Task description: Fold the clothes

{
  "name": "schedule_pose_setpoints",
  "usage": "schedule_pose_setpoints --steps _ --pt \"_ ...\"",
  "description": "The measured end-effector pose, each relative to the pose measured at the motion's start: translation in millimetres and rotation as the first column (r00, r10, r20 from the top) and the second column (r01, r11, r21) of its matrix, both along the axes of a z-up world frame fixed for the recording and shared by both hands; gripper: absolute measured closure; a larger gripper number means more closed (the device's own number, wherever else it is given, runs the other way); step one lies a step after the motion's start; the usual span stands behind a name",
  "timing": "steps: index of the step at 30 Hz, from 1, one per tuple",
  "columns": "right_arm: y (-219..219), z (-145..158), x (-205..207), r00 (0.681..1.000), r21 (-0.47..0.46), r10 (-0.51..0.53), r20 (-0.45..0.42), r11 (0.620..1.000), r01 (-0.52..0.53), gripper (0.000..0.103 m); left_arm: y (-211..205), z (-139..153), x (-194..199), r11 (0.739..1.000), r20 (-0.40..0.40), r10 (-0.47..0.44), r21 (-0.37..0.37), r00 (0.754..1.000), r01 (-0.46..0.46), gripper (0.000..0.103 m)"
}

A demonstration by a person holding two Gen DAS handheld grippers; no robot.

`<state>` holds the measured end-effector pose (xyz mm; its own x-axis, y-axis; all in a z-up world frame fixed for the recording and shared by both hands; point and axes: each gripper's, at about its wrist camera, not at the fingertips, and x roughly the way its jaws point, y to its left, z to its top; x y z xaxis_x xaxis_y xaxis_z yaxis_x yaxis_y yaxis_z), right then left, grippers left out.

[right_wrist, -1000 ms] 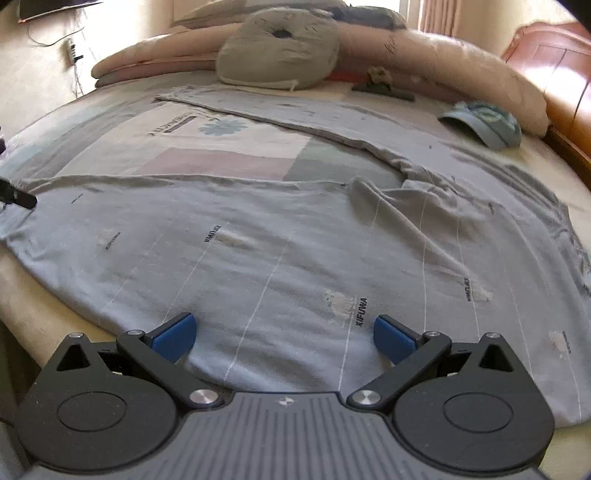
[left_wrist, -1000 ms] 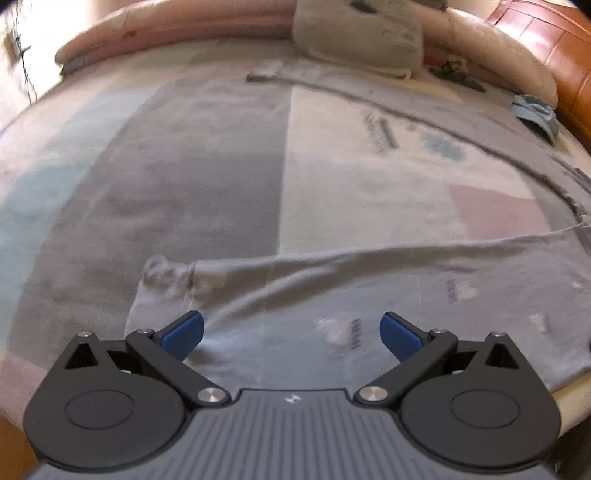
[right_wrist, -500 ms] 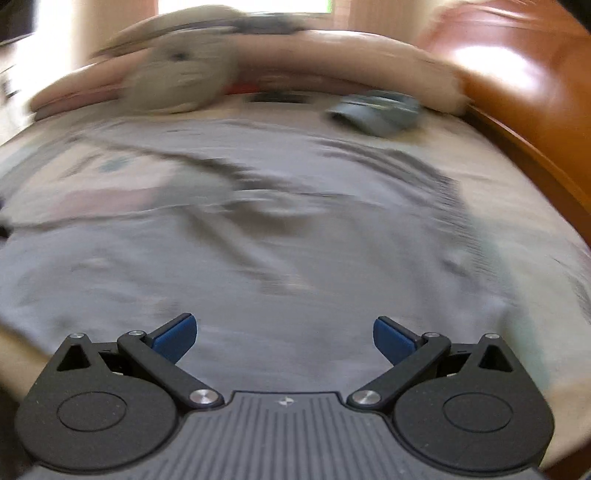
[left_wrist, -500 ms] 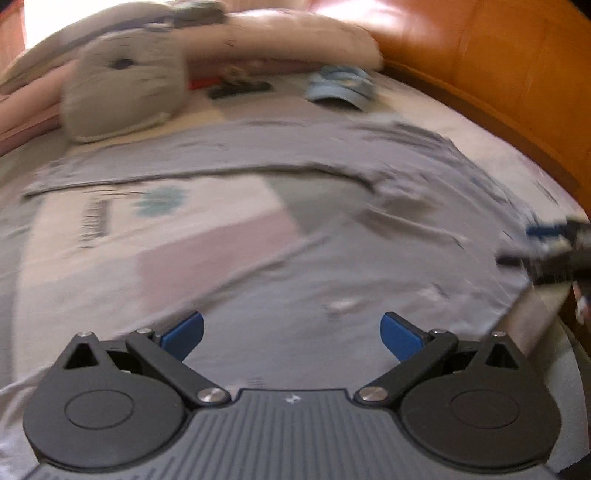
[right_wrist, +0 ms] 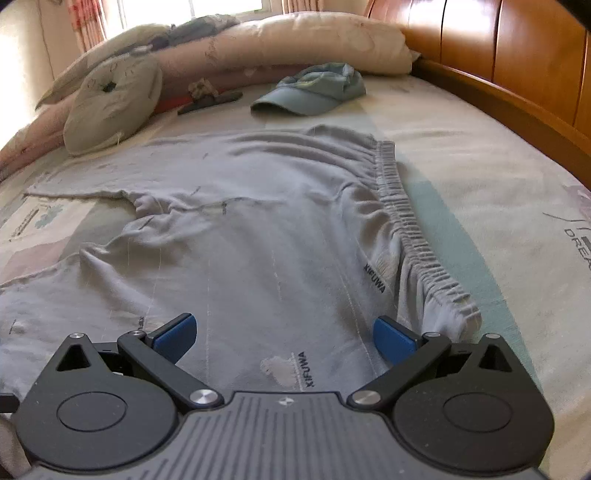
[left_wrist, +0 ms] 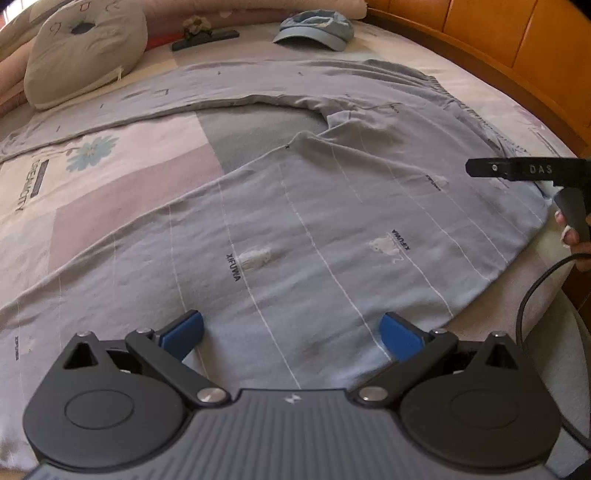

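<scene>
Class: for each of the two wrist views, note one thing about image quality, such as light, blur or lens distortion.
Left wrist view: sharp, no motion blur; fisheye bends the wooden bed frame into a curve. Right wrist view: the window is blown out white, glare on the headboard; the grey trousers stay crisp.

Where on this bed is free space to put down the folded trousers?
Bare sheet lies between the trousers' waistband and the wooden bed frame; another patch sits between the two legs. The far side is crowded: cushion, cap, rolled quilt.
</scene>
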<state>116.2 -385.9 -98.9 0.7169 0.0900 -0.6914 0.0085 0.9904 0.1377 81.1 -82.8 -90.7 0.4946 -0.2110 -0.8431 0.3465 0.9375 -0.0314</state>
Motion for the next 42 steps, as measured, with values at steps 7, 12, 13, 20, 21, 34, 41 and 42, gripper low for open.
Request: schedule_pose_setpoints --steps 7,12,13,20,21,34,41,42 --pt "-16.2 -1.5 -0.3 0.999 0.035 -0.023 0.028 0.999 0.022 0.000 -1.3 -0.2 0.0 1.000 -0.009 0.012 0.010 1.000 -0.012 0.001" --pt "-31.6 0.8 2.0 0.997 0.091 -0.056 0.045 0.995 0.051 0.000 -0.6 0.8 0.7 1.000 -0.014 0.030 0.003 0.999 -0.030 0.001" --pt "-31.1 1.6 2.7 0.998 0.088 -0.053 0.041 0.995 0.050 0.000 -1.2 1.3 0.8 0.999 -0.016 0.034 0.006 0.999 -0.034 0.001" --pt "-30.4 15.4 2.6 0.998 0.114 -0.051 0.042 0.992 0.046 0.000 -8.6 18.4 -0.1 1.000 0.034 0.026 -0.016 0.999 -0.026 0.001" --pt "-30.4 19.5 3.0 0.997 0.135 -0.042 0.060 0.990 0.034 0.000 -11.2 20.6 0.7 1.000 0.048 0.018 -0.012 0.999 -0.017 0.001" --pt "-61.2 7.6 71.4 0.998 0.257 -0.033 0.048 0.966 0.019 0.000 -15.1 1.9 12.5 0.999 0.012 -0.007 -0.038 1.000 0.008 0.001" --pt "-69.7 39.6 109.2 0.998 0.303 0.030 0.056 0.952 -0.046 0.000 -9.1 6.7 20.6 0.995 0.022 0.010 -0.095 1.000 -0.008 0.001" --pt "-69.8 39.3 122.1 0.999 0.303 0.035 0.042 0.952 -0.046 0.000 -9.0 6.4 21.6 0.995 0.021 0.011 -0.104 1.000 -0.009 0.001"
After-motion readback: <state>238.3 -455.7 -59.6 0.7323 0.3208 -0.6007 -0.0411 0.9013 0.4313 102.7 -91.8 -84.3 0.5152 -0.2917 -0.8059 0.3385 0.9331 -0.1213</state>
